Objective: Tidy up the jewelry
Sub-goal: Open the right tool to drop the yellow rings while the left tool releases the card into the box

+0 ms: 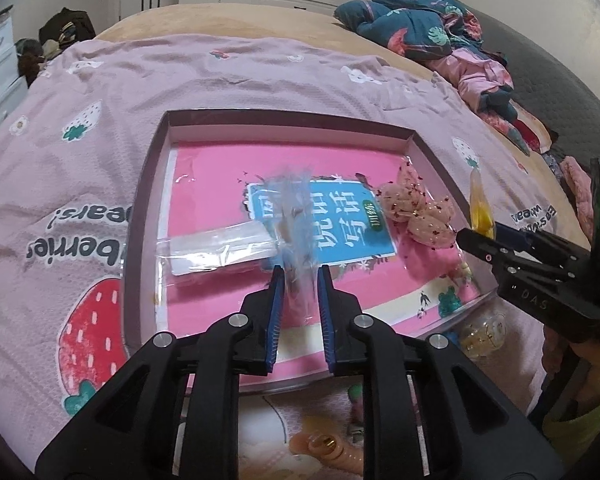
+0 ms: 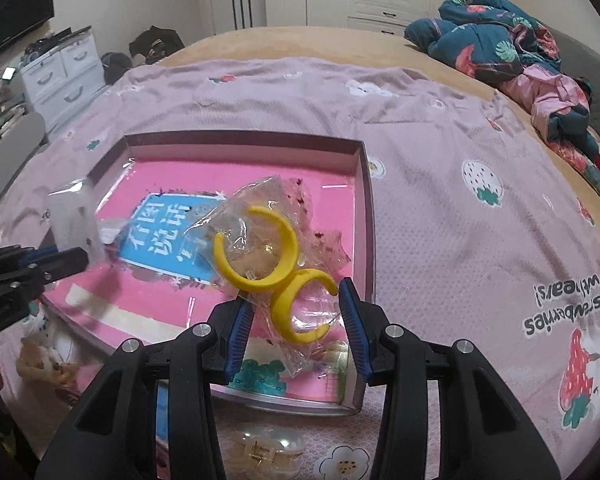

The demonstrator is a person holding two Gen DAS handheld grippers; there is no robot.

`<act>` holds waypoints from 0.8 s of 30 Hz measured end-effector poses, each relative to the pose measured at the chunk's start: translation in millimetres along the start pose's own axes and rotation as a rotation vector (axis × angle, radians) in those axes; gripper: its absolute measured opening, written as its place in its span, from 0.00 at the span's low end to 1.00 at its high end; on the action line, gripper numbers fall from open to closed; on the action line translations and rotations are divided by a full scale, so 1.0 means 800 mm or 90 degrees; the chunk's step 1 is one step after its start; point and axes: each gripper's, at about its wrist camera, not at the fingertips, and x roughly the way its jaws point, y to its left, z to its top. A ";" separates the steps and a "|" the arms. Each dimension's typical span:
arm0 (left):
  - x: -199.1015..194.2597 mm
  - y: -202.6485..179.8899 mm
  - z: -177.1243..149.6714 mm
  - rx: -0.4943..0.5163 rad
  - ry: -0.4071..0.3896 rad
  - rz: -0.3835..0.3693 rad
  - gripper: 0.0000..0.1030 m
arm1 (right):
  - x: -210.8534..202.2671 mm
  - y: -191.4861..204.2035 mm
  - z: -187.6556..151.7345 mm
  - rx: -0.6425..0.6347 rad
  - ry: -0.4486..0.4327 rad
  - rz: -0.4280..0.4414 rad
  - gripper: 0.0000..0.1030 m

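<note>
Over tray (image 2: 366, 184), earring bag (image 2: 268, 256) between right gripper (image 2: 296, 312) pads

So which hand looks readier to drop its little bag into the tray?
Probably the left. The left gripper has its feathery packet over the middle of the tray, jaws just opening. The right gripper holds the yellow earrings' bag near the tray's edge.

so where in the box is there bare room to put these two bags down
Free: the far strip of the box behind the blue label, and its near-left corner over the cream stripe. Crowded: mid-left holds a clear packet, the right side a sequinned mesh piece.
</note>
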 end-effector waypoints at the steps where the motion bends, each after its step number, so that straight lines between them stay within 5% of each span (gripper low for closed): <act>1: -0.001 0.002 0.000 -0.003 -0.001 0.002 0.13 | 0.001 0.000 -0.001 0.002 0.000 -0.003 0.41; 6: -0.008 0.012 0.001 -0.015 -0.008 0.006 0.18 | -0.003 -0.007 -0.001 0.019 -0.010 -0.007 0.44; 13: -0.030 0.029 0.002 -0.039 -0.028 0.010 0.27 | -0.032 -0.015 -0.001 0.035 -0.054 -0.003 0.61; 20: -0.060 0.038 0.004 -0.048 -0.063 0.040 0.47 | -0.071 -0.017 -0.007 0.042 -0.105 -0.003 0.76; 24: -0.084 0.041 0.003 -0.055 -0.092 0.056 0.63 | -0.094 -0.016 -0.012 0.037 -0.130 -0.001 0.77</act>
